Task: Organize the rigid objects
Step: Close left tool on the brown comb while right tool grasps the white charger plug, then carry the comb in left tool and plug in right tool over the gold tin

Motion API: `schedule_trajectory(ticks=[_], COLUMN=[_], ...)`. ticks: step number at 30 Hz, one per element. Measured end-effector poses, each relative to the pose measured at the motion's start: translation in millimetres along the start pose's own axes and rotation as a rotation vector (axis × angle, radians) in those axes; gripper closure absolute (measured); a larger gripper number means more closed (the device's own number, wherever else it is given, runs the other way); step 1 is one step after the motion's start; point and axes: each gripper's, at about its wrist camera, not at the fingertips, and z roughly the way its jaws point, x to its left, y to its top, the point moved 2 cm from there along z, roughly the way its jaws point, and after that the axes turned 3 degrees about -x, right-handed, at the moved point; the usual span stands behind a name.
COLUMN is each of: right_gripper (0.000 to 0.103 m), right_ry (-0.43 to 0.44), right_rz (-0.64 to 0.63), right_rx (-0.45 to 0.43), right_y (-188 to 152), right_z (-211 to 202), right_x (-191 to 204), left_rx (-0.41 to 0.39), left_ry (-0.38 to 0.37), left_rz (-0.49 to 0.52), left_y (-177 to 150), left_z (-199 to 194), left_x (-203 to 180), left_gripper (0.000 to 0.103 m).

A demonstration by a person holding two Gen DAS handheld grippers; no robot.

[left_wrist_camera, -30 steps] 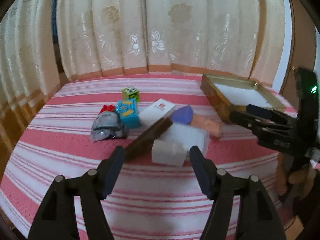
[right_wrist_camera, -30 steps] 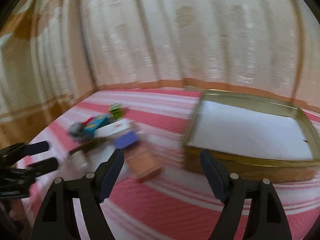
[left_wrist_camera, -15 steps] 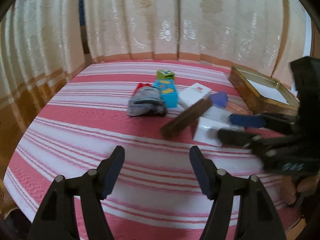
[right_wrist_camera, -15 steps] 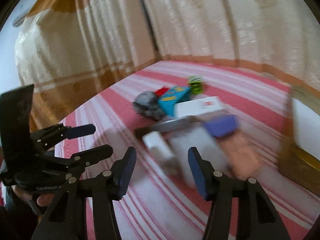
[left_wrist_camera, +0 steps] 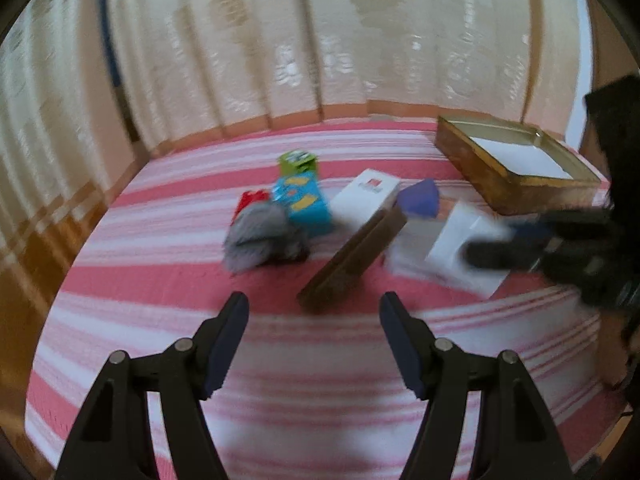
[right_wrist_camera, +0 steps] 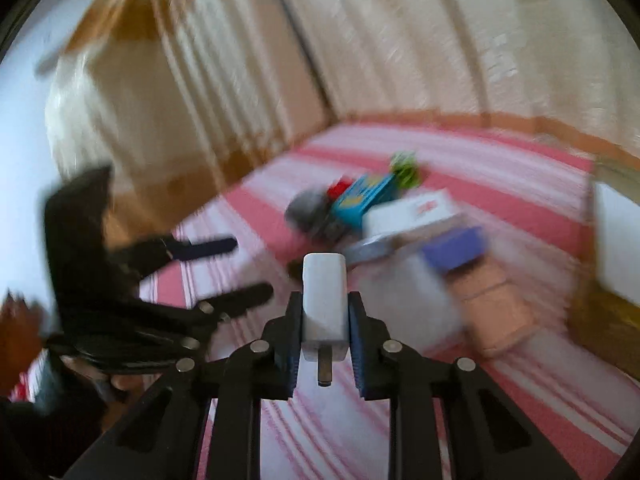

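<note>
My right gripper (right_wrist_camera: 323, 312) is shut on a white charger block (right_wrist_camera: 323, 300), held above the striped cloth; it shows blurred at the right of the left wrist view (left_wrist_camera: 520, 240). My left gripper (left_wrist_camera: 314, 312) is open and empty, just short of a tilted brown board (left_wrist_camera: 354, 256). Behind it lie a grey bundle (left_wrist_camera: 262, 236), a blue box (left_wrist_camera: 304, 204), a green cube (left_wrist_camera: 298, 162), a white box (left_wrist_camera: 366, 196), a purple piece (left_wrist_camera: 420, 198) and white flat boxes (left_wrist_camera: 452, 248). A gold tray (left_wrist_camera: 500, 192) sits far right.
The red and white striped cloth (left_wrist_camera: 280, 360) covers the surface. Cream curtains (left_wrist_camera: 320, 40) hang behind it. An orange-brown block (right_wrist_camera: 492, 304) lies near the tray (right_wrist_camera: 600, 312) in the right wrist view. The left gripper (right_wrist_camera: 232, 272) shows at the left there.
My right gripper has closed on the white charger block and lifted it off the pile. My left gripper has stayed open and shifted slightly nearer the brown board.
</note>
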Motion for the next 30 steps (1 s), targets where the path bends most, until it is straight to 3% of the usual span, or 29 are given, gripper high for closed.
schedule_trajectory(ticks=[5, 7, 9, 11, 14, 17, 21, 30], right_gripper=[0.08, 0.08, 0.08, 0.08, 0.08, 0.08, 0.08, 0.08], right_ry=[-0.156, -0.179, -0.185, -0.192, -0.208, -0.228, -0.232, -0.265], right_rz=[0.076, 0.099, 0.102, 0.092, 0.095, 0.117, 0.154, 0.183], right_rx=[-0.117, -0.133, -0.133, -0.124, -0.115, -0.126, -0.17, -0.268], right_y=[4, 3, 3, 4, 2, 4, 7, 15], right_z=[-33, -38, -37, -34, -35, -39, -49, -82], right_x=[-39, -45, -47, -45, -46, -53, -61, -75], left_rx=[0.039, 0.06, 0.101, 0.087, 0.086, 0.075, 0.055, -0.037], left_ry=[0.017, 0.022, 0.02, -0.026, -0.036, -0.069, -0.109, -0.116], left_rz=[0.117, 0.148, 0.166, 0.152, 0.124, 0.068, -0.037, -0.012], left_y=[16, 17, 15, 17, 19, 19, 18, 38], left_z=[32, 43, 58, 59, 59, 54, 46, 8], left_x=[-18, -22, -24, -23, -20, -16, -8, -31], left_gripper=[0.036, 0.048, 0.066, 0.071, 0.075, 0.089, 0.089, 0.089])
